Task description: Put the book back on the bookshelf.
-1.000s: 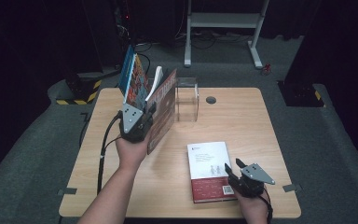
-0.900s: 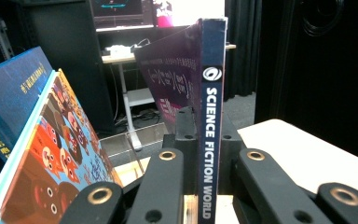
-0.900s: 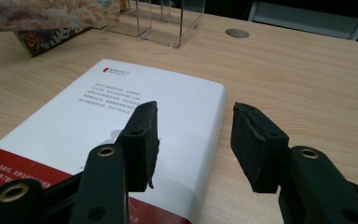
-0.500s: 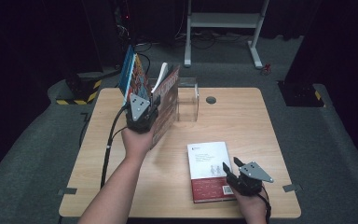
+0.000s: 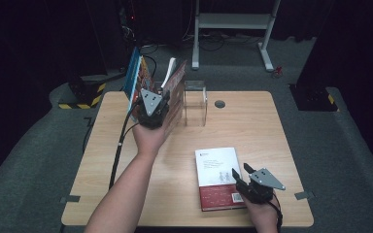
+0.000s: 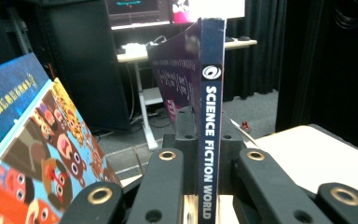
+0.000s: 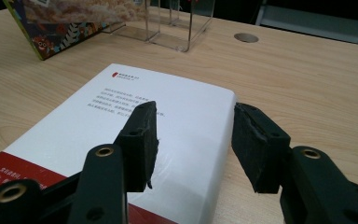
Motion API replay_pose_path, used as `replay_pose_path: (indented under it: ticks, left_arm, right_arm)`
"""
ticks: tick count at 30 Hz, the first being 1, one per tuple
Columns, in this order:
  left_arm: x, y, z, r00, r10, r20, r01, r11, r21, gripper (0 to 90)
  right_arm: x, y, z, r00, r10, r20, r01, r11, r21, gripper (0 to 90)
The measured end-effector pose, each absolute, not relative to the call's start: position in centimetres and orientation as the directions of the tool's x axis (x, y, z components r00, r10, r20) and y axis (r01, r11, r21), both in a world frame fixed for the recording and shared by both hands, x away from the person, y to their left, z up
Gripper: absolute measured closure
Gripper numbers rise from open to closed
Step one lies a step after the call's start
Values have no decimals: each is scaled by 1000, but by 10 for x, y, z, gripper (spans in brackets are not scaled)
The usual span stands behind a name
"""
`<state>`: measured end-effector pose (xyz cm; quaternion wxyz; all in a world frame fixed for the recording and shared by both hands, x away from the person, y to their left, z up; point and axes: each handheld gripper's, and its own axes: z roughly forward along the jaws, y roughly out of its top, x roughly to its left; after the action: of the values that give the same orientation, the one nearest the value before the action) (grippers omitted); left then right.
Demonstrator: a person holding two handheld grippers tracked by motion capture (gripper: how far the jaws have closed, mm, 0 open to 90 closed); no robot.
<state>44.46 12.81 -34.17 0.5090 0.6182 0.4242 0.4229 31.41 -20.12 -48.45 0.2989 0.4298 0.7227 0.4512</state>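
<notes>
Held book (image 6: 212,116): dark blue spine, white lettering, purple cover
Flat book (image 5: 218,174): white cover, red band at bottom
Picture book (image 6: 32,154): blue, orange cartoon pattern
Table (image 5: 252,126): light wood grain
Jaws: black

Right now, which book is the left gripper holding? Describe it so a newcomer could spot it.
Start at the wooden table, then go to its far left corner, beside the clear acrylic stand. There the left gripper clamps a thin book upright. Unlike the colourful picture book leaning beside it, its dark blue spine reads SCIENCE FICTION WORLD.

Dark room, grey floor (image 5: 39,160), white table frame (image 5: 233,22) behind.
</notes>
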Motion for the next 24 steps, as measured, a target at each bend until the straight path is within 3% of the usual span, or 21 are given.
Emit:
replay_pose_path:
  ticks: [12,24]
  left_arm:
    - [474,122,-340,259,959,112,99,-142,985,841]
    - [491,125,-346,234,969,76,87,-98,991,841]
  right_arm:
    - [313,-199,-485,-459,887,-52,344,231,910,509]
    - [313,-199,-487,-453,890,-44,350,224,910,510]
